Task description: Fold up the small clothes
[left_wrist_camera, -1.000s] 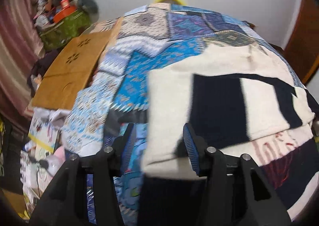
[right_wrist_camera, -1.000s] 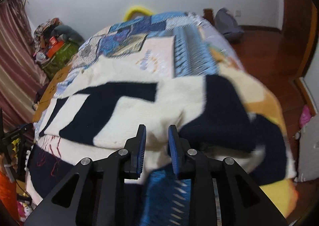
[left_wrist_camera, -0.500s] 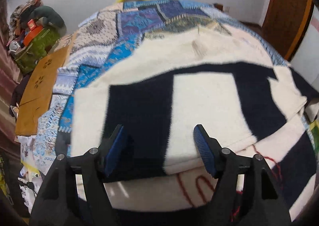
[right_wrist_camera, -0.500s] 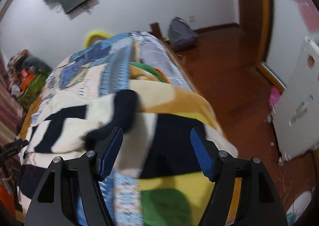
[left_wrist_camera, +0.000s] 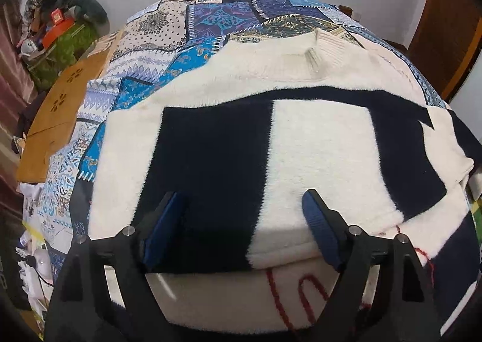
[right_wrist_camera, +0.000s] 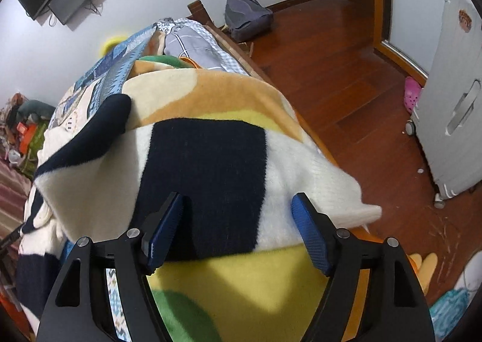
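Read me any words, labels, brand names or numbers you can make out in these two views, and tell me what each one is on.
Nothing can be read for certain.
Red stitched lettering on the cream sweater: looped script, cut off by the fold, unreadable.
Orange box on the side pile: print too small.
Round sticker on the white suitcase: blurred.
Grey pillow: dark marks, too small to tell.

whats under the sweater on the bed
The sweater lies on a patchwork quilt on the left and a fleece blanket on the right. Under its near hem is cream fabric with red stitching. Whatever lies beneath its middle is covered.
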{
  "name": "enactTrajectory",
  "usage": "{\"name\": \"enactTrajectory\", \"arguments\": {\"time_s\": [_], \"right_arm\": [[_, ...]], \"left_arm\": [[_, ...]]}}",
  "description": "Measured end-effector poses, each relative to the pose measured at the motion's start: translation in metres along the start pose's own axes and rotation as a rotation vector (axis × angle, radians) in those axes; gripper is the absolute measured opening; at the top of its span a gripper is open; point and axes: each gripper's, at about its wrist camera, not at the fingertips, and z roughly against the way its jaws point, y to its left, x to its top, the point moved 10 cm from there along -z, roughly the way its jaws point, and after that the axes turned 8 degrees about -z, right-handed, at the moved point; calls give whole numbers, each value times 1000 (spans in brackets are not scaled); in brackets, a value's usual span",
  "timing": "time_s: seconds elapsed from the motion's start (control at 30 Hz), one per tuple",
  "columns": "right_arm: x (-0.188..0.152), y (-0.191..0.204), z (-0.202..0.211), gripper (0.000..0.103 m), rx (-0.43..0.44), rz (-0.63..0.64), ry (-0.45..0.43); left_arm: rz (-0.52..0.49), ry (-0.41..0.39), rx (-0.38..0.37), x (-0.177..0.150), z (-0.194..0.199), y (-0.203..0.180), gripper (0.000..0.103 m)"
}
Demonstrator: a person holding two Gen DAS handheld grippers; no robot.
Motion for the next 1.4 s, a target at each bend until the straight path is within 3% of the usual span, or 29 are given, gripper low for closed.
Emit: {"name": "enactTrajectory", "arguments": {"time_s": [0.13, 0.2, 0.27, 0.47, 0.7, 0.83, 1.1, 1.4], "right_arm": [[0, 2, 0, 50, 13, 8, -21], [3, 2, 4, 25, 17, 8, -34], [8, 2, 11, 11, 30, -2, -41], [41, 23, 55, 9, 48, 46, -125], [96, 103, 140, 9, 106, 211, -284], [107, 159, 174, 9, 187, 285, -335], [68, 278, 183, 9, 363, 431, -307], [-7, 383, 114, 9, 473, 558, -139]], "left_arm": [[1, -5, 6, 0, 1, -1, 83], [4, -4, 0, 0, 0, 0, 83], [7, -4, -2, 1, 0, 1, 83], [-23, -11, 18, 3, 5, 0, 82], [-90, -61, 14, 9, 26, -14, 81], [-105, -107, -9, 11, 44, -21, 81], [-81, -187, -52, 10, 78, -12, 81], [-15, -198, -44, -19, 94, 30, 81]]}}
